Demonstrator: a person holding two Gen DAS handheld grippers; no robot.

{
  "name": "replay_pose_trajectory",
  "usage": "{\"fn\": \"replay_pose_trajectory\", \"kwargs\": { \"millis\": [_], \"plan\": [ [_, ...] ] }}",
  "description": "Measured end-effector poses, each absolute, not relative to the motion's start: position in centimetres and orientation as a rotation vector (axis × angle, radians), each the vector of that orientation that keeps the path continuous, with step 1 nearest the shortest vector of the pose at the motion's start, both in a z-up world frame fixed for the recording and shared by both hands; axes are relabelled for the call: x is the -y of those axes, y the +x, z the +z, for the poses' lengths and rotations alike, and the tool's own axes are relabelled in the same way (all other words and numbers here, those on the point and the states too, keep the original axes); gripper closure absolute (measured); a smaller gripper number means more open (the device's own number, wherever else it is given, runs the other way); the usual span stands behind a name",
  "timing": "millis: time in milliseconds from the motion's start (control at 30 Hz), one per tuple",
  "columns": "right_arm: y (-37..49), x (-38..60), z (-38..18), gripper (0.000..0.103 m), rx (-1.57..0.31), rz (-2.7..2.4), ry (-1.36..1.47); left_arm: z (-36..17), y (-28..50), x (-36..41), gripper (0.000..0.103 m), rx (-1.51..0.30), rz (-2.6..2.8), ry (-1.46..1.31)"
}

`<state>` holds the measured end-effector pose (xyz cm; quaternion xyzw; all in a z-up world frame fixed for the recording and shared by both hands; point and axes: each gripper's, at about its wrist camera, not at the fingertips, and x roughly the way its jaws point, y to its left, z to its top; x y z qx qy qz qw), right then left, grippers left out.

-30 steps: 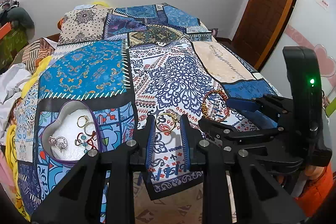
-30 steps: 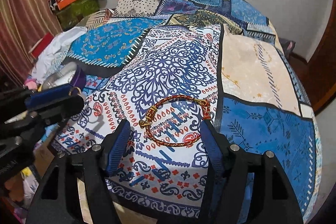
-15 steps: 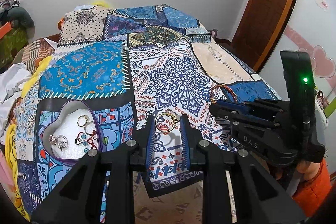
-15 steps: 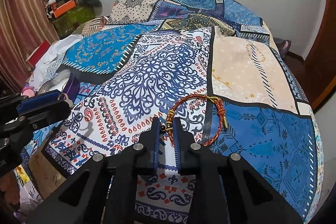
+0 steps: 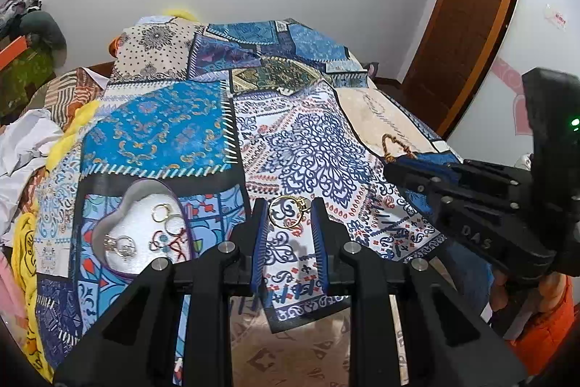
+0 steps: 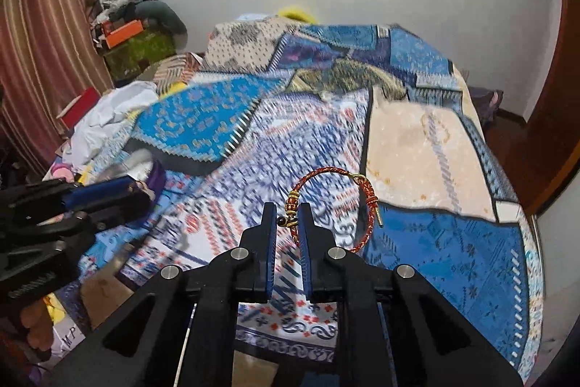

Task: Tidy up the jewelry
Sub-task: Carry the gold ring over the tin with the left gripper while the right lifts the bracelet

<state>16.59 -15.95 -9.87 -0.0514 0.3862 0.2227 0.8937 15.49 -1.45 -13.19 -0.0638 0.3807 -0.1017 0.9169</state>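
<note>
Partly sorted, by the look of it; several rings and small pieces already in the heart-shaped box (image 5: 139,231), white-lined and purple-walled, lying on the bed's patchwork quilt (image 5: 156,129) at the left.

Still out: a thin gold ring (image 5: 288,211), gripped upright between the narrowed left tongs (image 5: 289,218), tips pressing its sides; a red-and-gold braided cord bracelet (image 6: 335,205) with gold beads and metal end caps, pinched near its bead cluster by the right tongs (image 6: 287,222) and raised off the quilt, loop springy yet keeping its round.

Both probably bound for the box; cloth soft, busy-patterned, easy to lose small metal against.
</note>
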Motion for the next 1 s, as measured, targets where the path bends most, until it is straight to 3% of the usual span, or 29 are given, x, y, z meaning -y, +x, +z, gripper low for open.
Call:
{"fn": "replay_pose_trajectory", "kwargs": {
  "millis": [533, 1000],
  "plan": [
    [14.6, 9.5, -5.2, 0.093, -0.672, 0.589, -0.107, -9.9, 12.8, -4.4, 0.081, -0.693, -0.102, -0.151],
    [14.2, 3.2, -6.1, 0.093, -0.674, 0.713, -0.154, -11.5, 11.7, -9.7, 0.081, -0.709, -0.001, -0.201]
  ]
}}
